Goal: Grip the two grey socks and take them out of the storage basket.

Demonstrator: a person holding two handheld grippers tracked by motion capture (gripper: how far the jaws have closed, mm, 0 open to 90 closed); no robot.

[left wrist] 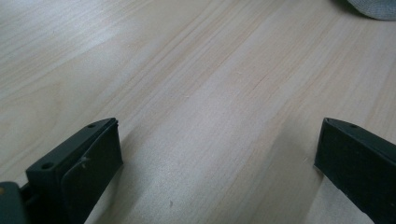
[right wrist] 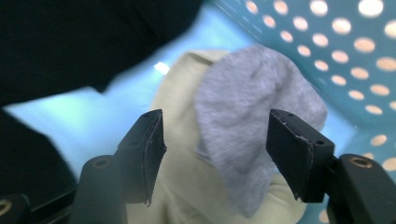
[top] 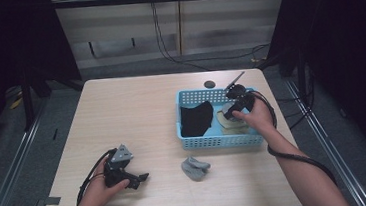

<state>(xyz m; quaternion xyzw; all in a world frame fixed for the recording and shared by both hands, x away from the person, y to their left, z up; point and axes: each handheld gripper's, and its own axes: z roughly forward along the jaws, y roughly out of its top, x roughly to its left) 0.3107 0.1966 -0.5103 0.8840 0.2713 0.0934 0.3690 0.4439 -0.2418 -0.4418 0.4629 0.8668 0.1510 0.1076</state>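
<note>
- The left gripper [top: 138,177] rests low over the near left part of the tabletop [top: 131,112], its jaws spread wide with only bare wood between them, so it has no part in the work at this point.
- A grey sock [top: 195,167] lies crumpled on the tabletop just in front of the blue basket [top: 190,98], apart from both grippers. Judging by how things lie, it is either waiting to go in or has already come out; I cannot tell which.
- Inside the basket, a black cloth [top: 196,118] fills the left half, and a cream cloth [right wrist: 177,186] lies on the floor of the right half.
- A second grey sock [right wrist: 252,116] lies on top of the cream cloth, near the perforated wall.
- The right gripper [right wrist: 215,154] reaches down into the right half, jaws part-open on either side of that sock, with no pad pressing on it.
- As a judgement, the sorting is midway: one grey sock out, one in the basket, not gripped.
</note>
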